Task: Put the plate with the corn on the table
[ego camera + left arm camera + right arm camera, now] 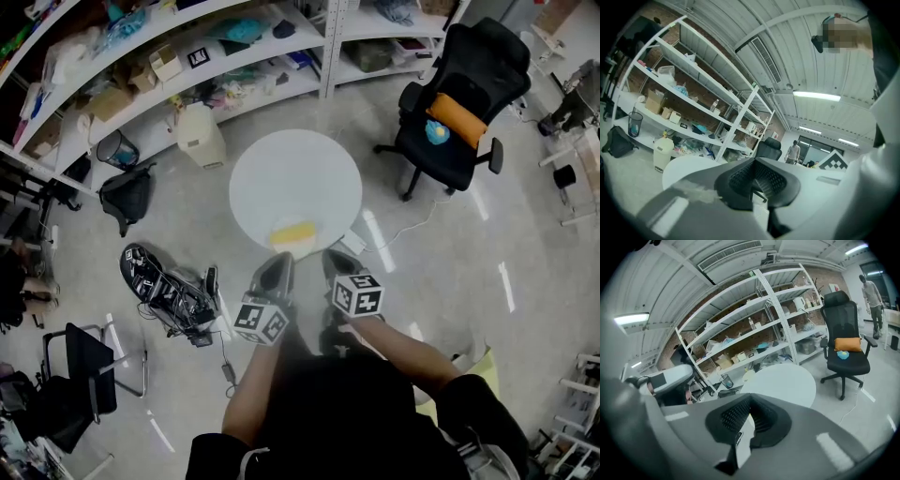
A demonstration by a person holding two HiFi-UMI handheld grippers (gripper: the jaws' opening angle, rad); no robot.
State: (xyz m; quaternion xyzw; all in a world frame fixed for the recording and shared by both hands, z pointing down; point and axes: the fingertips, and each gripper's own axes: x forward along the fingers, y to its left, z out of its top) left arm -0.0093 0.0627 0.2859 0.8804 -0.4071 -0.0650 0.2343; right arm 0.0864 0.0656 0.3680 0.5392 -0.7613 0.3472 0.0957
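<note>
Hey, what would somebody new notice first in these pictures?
The round white table stands mid-floor, a yellow thing at its near edge. Right of it is a black office chair with an orange cushion. The left gripper and right gripper hang short of the table.

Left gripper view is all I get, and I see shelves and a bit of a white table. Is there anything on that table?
Observer: Yes. The head view shows one yellow thing lying at the near edge of the round table. It is too blurred to say more.
Operator: Is the other hand-held gripper open?
Observer: No. In the right gripper view, the right hand-held gripper has its jaws together with nothing between them.
</note>
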